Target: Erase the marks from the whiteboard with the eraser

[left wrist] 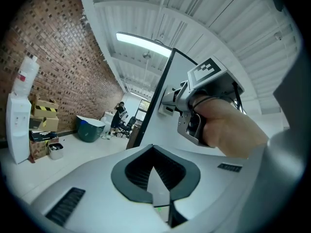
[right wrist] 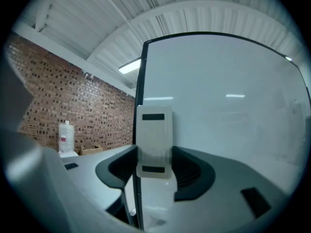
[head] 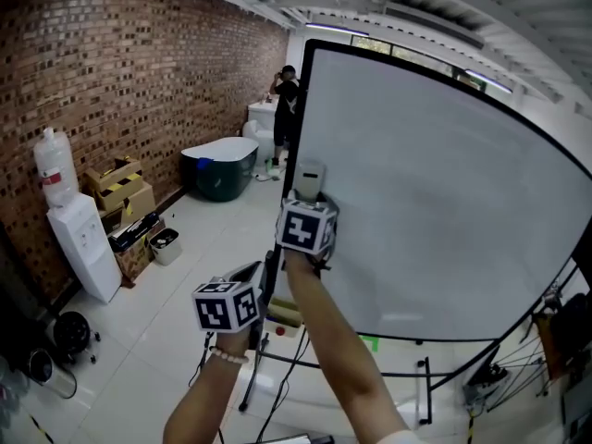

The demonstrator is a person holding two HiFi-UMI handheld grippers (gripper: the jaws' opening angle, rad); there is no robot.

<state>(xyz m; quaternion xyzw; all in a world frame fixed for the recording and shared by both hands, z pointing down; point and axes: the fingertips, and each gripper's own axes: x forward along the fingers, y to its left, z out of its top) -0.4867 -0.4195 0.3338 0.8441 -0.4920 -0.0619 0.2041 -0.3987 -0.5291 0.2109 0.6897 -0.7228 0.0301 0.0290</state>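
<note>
**White on white: no marks left to see**

Filling the centre and right of the head view, the large black-framed whiteboard on its metal stand (head: 435, 202) shows a bare, evenly pale surface. I can find no pen marks on it in any view. The wiping therefore looks finished or close to it, with at most traces too faint to make out.

Down the left side, against the red brick wall (head: 139, 72), stand the containers. The dark green oval tub with a white rim (head: 218, 169) sits at upper centre-left, its inside hidden. The white water dispenser (head: 88, 243) carries a translucent bottle (head: 54, 166) on top, and how full it is cannot be told. Beside it, the stacked brown cardboard boxes (head: 125, 192) have raised flaps and unseen contents. A small white bin (head: 166, 245) shows something dark inside.

At mid-frame, the right gripper (head: 311, 202) has its jaws spread to the width of the flat white rectangular eraser (right wrist: 154, 130) and clamped on its sides. It holds the eraser upright at the board's left black frame, seemingly against the surface. The left gripper (left wrist: 153, 152), lower and to the left, has its jaws brought together with nothing between them.
</note>
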